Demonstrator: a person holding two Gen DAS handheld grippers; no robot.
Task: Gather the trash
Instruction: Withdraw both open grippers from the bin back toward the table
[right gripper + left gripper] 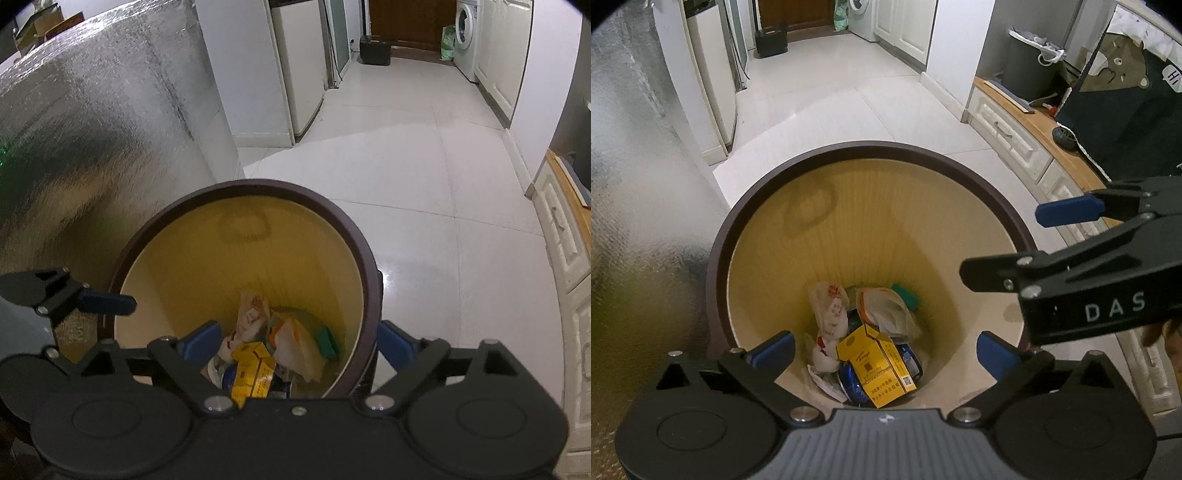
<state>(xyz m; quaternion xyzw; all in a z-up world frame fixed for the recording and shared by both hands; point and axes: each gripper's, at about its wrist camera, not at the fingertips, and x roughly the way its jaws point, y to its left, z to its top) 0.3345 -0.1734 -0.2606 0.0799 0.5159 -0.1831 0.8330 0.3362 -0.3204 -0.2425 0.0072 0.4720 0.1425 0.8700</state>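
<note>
A round trash bin with a dark brown rim point(871, 149) and a yellow inside stands on the floor, also in the right wrist view point(258, 184). At its bottom lie a yellow carton point(875, 363), white wrappers point(831, 310), a plastic bag point(886, 306), a blue tin point(853, 384) and a green item point(905, 293). My left gripper point(884, 350) is open and empty right above the bin's mouth. My right gripper point(295, 343) is open and empty over the bin's near rim; it also shows in the left wrist view point(1008, 242) at the right.
A foil-covered surface point(92, 129) rises at the left of the bin. A white cabinet with a wooden top point(1034, 125) runs along the right, with a grey bin point(1030, 70) on it. White tiled floor point(424, 184) stretches ahead to a washing machine point(465, 37).
</note>
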